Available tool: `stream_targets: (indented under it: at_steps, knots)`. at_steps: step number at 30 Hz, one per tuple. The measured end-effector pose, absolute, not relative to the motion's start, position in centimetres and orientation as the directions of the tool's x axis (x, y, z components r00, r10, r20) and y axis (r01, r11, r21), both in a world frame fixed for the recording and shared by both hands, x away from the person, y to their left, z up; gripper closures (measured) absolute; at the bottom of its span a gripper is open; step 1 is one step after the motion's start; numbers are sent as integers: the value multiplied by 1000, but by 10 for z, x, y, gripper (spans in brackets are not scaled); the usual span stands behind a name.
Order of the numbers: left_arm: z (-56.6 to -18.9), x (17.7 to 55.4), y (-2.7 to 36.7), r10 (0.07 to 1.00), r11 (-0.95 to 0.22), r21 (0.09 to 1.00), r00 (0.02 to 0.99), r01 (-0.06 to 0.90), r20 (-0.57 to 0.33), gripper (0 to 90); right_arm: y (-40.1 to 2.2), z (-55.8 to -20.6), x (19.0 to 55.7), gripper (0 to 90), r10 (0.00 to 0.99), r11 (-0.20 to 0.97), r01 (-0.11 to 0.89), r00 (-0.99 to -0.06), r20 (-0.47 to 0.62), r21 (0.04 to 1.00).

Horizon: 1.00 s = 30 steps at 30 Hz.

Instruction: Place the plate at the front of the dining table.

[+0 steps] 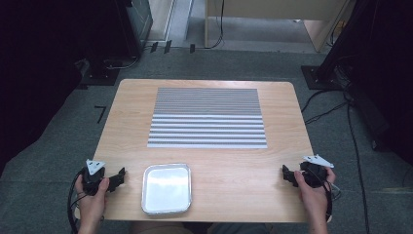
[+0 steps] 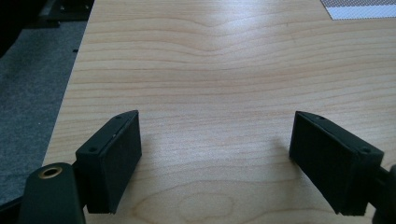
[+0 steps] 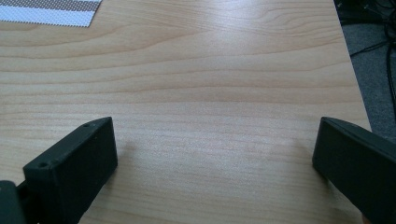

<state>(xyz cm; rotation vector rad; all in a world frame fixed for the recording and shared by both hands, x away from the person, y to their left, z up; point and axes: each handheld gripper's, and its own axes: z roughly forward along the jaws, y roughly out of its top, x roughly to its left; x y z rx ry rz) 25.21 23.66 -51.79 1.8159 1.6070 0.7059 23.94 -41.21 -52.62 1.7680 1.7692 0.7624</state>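
Nearest us, tray (image 1: 166, 189) sits on surface (image 1: 234, 165) between our grippers: left gripper (image 1: 118, 178) and right gripper (image 1: 287, 174), jaws apart, empty; striped mat (image 1: 208, 118) lies beyond.

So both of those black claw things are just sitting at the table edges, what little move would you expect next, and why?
Probably the left gripper slides toward the foil tray, the nearest thing to it. Its jaws stand open with only bare table between them, as do the right gripper's, which lies farther from the tray. The striped mat lies flat beyond, untouched. That is only a guess.
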Motion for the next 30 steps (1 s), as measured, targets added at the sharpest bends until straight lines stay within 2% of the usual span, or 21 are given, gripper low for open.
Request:
stream_targets:
  at_steps: [4,7,16,19,20,30]
  knots:
    - [-516,250,239,998,-32,749,58,662,-9,164,-412,-526,239,0,1000,-18,706,-2,28,708]
    - [-511,248,243,989,40,763,85,645,-124,164,-410,-526,238,2,1000,-29,705,11,29,709]
    - [-504,242,240,989,37,778,87,627,-117,164,-410,-523,238,11,994,-94,688,24,107,720]
    - [-500,238,238,986,61,787,88,614,-145,164,-406,-520,238,129,995,-88,678,31,91,730]
    - [-499,237,237,983,72,788,91,611,-160,165,-405,-519,238,137,995,-90,674,36,89,733]
    - [-492,230,221,977,49,801,139,597,-164,164,-399,-506,233,139,990,-128,640,34,139,758]
